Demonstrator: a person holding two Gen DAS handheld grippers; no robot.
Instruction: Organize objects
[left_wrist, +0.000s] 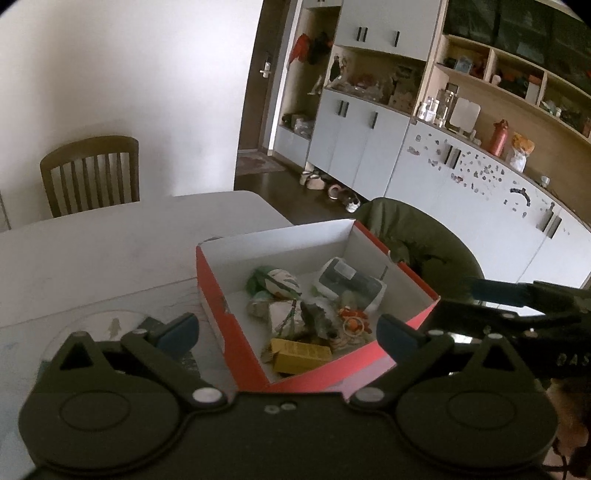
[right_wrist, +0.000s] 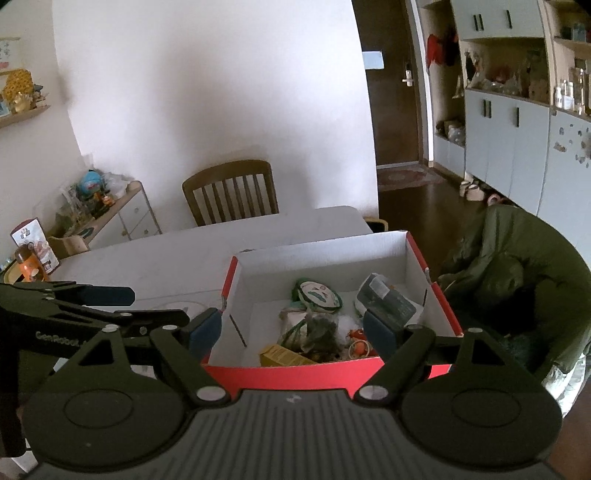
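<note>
A red cardboard box (left_wrist: 236, 343) with a white inside stands on the white table (left_wrist: 110, 251); it also shows in the right wrist view (right_wrist: 295, 374). In it lie a yellow carton (left_wrist: 299, 356), a green-and-white round pouch (left_wrist: 275, 280), a grey-and-white packet (left_wrist: 349, 282), a dark crumpled bag (left_wrist: 314, 317) and small orange bits (left_wrist: 352, 321). My left gripper (left_wrist: 288, 330) is open and empty, just above the box's near end. My right gripper (right_wrist: 291, 330) is open and empty over the box's near wall. Each gripper shows at the edge of the other's view.
A wooden chair (right_wrist: 231, 192) stands at the table's far side. A chair draped with a green jacket (right_wrist: 517, 273) is right of the box. Cabinets and shelves (left_wrist: 461, 129) line the right wall. A low sideboard (right_wrist: 110, 210) with clutter stands at the left.
</note>
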